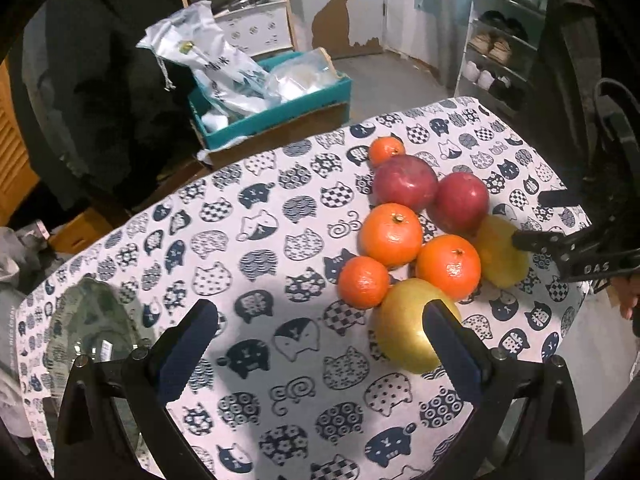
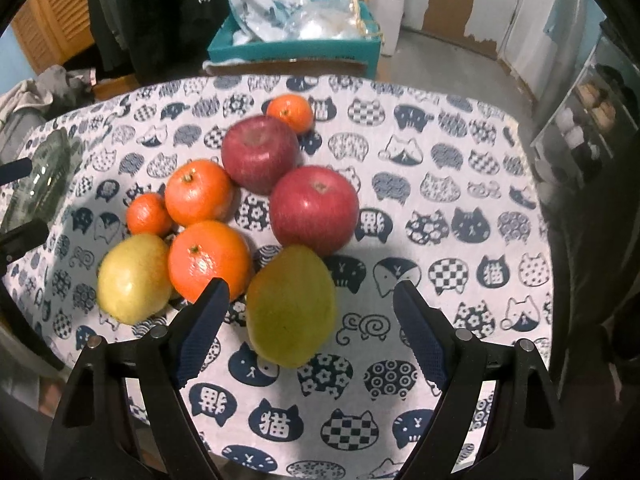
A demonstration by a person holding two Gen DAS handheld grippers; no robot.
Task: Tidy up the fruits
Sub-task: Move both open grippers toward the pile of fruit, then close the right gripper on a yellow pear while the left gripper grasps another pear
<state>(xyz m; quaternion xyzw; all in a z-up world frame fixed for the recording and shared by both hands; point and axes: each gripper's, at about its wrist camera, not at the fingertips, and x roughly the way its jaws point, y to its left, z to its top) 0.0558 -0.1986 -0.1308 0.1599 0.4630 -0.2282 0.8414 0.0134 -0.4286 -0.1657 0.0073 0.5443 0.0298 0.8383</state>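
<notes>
Yellow-green pear (image 2: 290,308) is sitting just ahead of my right gripper (image 2: 310,300), whose jaws I am holding apart to straddle it.

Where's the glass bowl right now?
The glass bowl sits at the table's left edge in the left wrist view, just beyond the open left gripper, well apart from the fruit pile.

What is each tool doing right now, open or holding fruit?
Left tool: open, empty, over the cat-print tablecloth.
Right tool: open, holding nothing, the yellow-green pear lies between its fingers.
</notes>
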